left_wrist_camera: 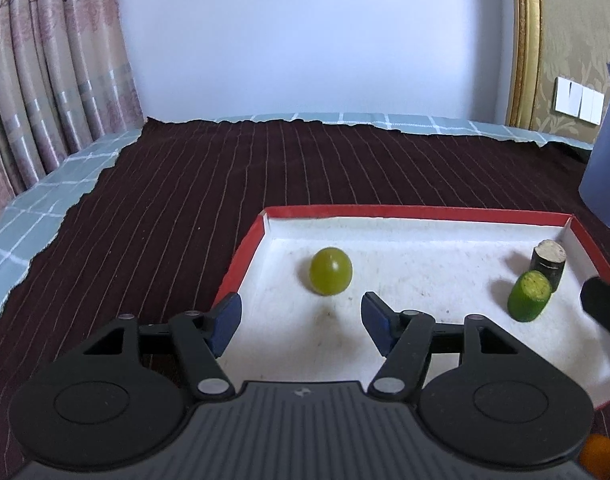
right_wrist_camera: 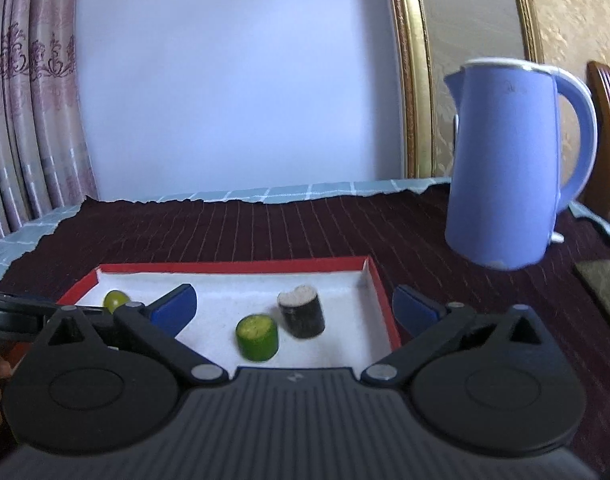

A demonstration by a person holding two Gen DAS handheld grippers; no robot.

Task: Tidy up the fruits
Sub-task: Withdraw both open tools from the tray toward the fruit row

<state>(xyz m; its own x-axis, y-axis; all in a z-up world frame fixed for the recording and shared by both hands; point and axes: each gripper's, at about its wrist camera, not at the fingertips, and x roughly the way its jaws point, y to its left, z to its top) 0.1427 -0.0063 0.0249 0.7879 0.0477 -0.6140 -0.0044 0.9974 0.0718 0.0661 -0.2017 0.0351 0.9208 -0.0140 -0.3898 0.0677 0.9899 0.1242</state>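
Observation:
A shallow white tray with a red rim [left_wrist_camera: 421,213] lies on a dark striped cloth. In it sit a round green fruit [left_wrist_camera: 330,271], a green cut piece [left_wrist_camera: 529,296] and a dark cut piece with a pale top [left_wrist_camera: 549,261]. My left gripper [left_wrist_camera: 301,322] is open and empty, just short of the round fruit. In the right wrist view the tray rim [right_wrist_camera: 233,267] holds the green piece [right_wrist_camera: 257,337], the dark piece [right_wrist_camera: 302,312] and the round fruit [right_wrist_camera: 116,300]. My right gripper [right_wrist_camera: 295,312] is open and empty, with both cut pieces between its fingers' line.
A blue electric kettle [right_wrist_camera: 509,164] stands on the cloth right of the tray. An orange thing [left_wrist_camera: 599,454] shows at the left view's bottom right corner. A wall and curtains [left_wrist_camera: 45,80] lie behind the table. A flat dark object [right_wrist_camera: 603,288] lies at far right.

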